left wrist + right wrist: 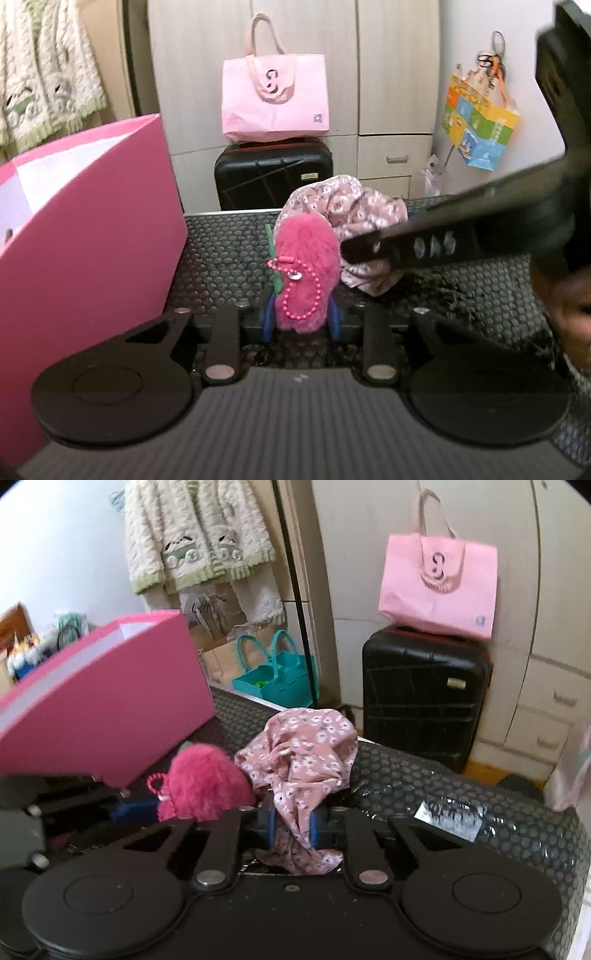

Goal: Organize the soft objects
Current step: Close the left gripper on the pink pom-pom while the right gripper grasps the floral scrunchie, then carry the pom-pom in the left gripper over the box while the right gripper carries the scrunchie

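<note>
My left gripper [301, 319] is shut on a fluffy magenta plush keychain [304, 266] with a pink bead chain and a green tag, just above the dark honeycomb mat [221, 251]. My right gripper [293, 829] is shut on a pink floral cloth [306, 749], bunched on the mat. The plush also shows in the right wrist view [205, 784], left of the cloth. The cloth shows behind the plush in the left wrist view [351, 210], with the right gripper's body [461, 229] reaching in from the right. A pink open box [81, 221] stands at the left, also in the right wrist view [107, 701].
A black suitcase [273, 177] with a pink tote bag [275, 96] on top stands behind the mat against beige cabinets. Teal bags [275, 675] sit on the floor. A cream knitted garment [199, 539] hangs on the wall. A colourful paper bag [480, 125] hangs at right.
</note>
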`<state>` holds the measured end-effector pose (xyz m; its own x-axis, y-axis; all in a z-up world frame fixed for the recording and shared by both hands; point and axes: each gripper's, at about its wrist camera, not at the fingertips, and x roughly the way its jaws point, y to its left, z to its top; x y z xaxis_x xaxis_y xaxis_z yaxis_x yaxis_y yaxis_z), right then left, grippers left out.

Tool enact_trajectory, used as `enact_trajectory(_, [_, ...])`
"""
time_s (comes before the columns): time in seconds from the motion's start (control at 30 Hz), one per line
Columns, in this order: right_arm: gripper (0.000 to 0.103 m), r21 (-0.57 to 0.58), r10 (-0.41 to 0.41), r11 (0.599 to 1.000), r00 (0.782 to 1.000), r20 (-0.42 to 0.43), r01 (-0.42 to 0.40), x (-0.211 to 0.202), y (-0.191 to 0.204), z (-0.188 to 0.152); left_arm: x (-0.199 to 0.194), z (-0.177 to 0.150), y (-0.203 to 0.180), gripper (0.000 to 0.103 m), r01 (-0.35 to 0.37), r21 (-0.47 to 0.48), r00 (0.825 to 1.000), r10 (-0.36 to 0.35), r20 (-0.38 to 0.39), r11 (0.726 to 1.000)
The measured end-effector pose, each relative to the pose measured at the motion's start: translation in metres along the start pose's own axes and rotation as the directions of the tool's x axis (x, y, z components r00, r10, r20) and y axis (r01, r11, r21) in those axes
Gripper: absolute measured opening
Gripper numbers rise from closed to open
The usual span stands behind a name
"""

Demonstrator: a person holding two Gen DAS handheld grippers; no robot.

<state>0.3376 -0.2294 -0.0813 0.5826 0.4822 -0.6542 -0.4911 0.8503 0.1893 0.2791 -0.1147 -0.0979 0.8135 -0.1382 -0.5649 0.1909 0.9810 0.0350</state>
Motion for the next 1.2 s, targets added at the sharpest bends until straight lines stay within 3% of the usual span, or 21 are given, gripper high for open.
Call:
enact_trajectory(0.5, [0.016, -0.002, -0.119, 0.993, 0.993, 0.016, 0.119, -0.056, 0.021, -0.021, -0.040, -0.011, 0.011, 0.026, 0.115, -0.118, 0.993, -0.111, 0.043, 0.986])
enact_trajectory(1.2, [0.018, 0.107, -0.188, 0.978, 0.980, 0.067, 0.180, -0.125, 0.067, -0.082, -0.112, -0.032, 0.025, 0.028, 0.212, -0.154, 0.977, -0.203, 0.071, 0.965])
